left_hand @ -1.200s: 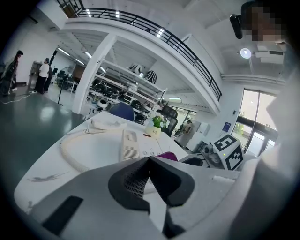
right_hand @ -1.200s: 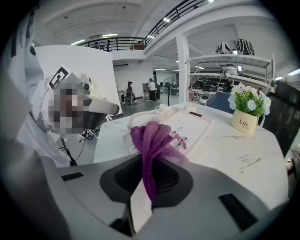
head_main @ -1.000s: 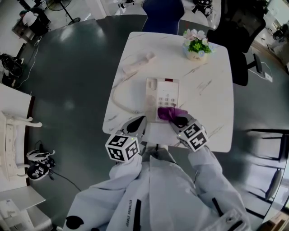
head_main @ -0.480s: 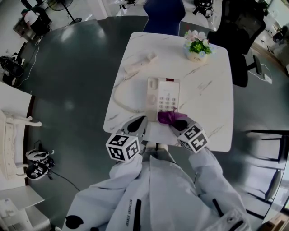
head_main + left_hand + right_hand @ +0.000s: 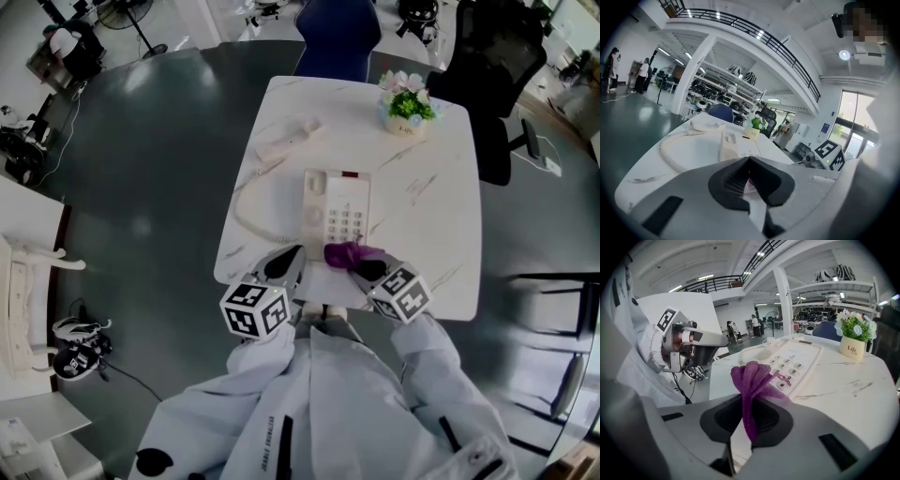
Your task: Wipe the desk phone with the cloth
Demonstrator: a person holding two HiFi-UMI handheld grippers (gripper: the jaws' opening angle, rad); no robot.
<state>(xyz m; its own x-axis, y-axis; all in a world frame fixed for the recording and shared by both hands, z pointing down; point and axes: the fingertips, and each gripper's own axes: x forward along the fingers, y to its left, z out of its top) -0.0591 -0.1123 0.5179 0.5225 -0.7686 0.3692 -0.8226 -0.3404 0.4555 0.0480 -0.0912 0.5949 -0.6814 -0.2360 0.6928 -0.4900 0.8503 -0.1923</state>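
A white desk phone (image 5: 337, 211) lies on the white marble table (image 5: 431, 206). Its handset (image 5: 286, 134) is off the base at the far left, joined by a coiled cord (image 5: 242, 208). My right gripper (image 5: 367, 266) is shut on a purple cloth (image 5: 344, 253), which hangs over the phone's near right corner, by the lowest keys. In the right gripper view the cloth (image 5: 752, 380) bunches up out of the jaws just before the keypad (image 5: 790, 364). My left gripper (image 5: 286, 262) hovers at the table's near edge, left of the phone, its jaws together and holding nothing.
A small pot of flowers (image 5: 405, 106) stands at the table's far right corner. A blue chair (image 5: 337, 36) is behind the table and a black office chair (image 5: 497, 66) at its right. The dark floor (image 5: 141, 187) surrounds the table.
The right gripper has drawn the purple cloth toward me, from the lower keypad to the phone's near edge. The left gripper has stayed in place.
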